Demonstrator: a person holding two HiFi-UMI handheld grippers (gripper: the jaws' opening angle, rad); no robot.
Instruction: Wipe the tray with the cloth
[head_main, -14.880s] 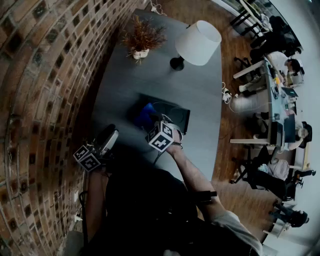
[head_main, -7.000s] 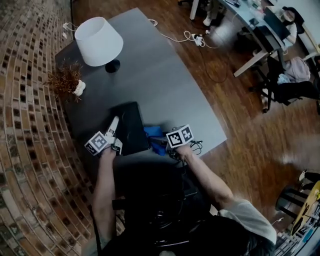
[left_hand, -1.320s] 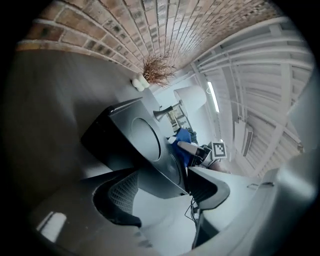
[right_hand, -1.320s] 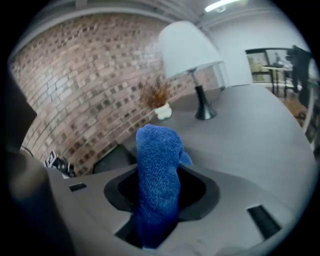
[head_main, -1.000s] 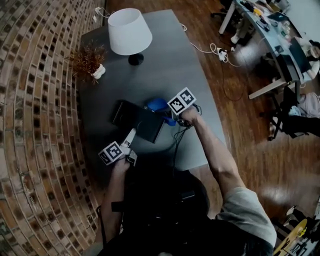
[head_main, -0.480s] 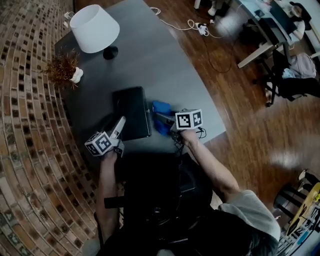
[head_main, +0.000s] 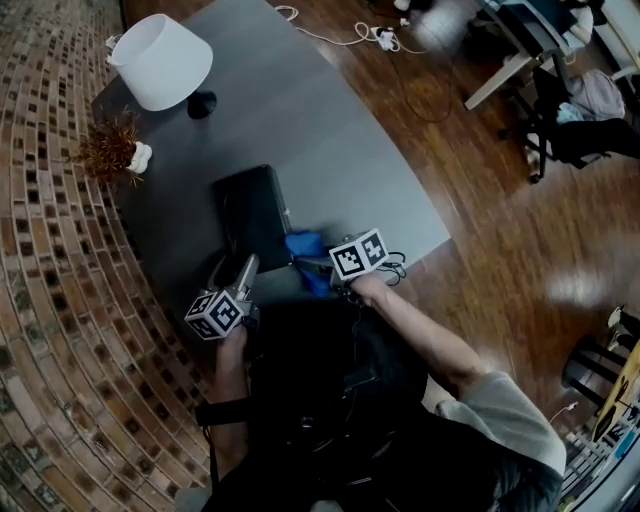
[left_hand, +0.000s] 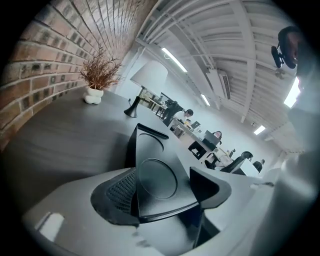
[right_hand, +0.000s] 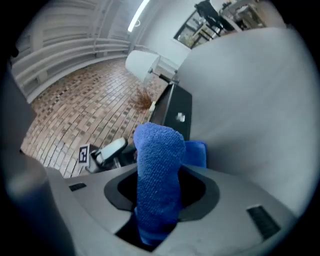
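Black tray (head_main: 250, 212) lies on the grey desk (head_main: 340, 150), round recess in its floor. Blue cloth (head_main: 305, 255) is off the tray, just beside its 4 o'clock corner, pinched in the right gripper (right_hand: 159, 200), jaws narrow on the terry. Left gripper (left_hand: 165, 184) at tray's 7 o'clock corner: jaws wide w/ that corner between them; can't tell if pads touch. Dried plant (head_main: 112, 148) in a small white pot at 10 o'clock, white lamp (head_main: 160, 60) at 11. Brick wall (head_main: 50, 300) at 9; wood floor (head_main: 520, 240), cables, office furniture at 1–2.
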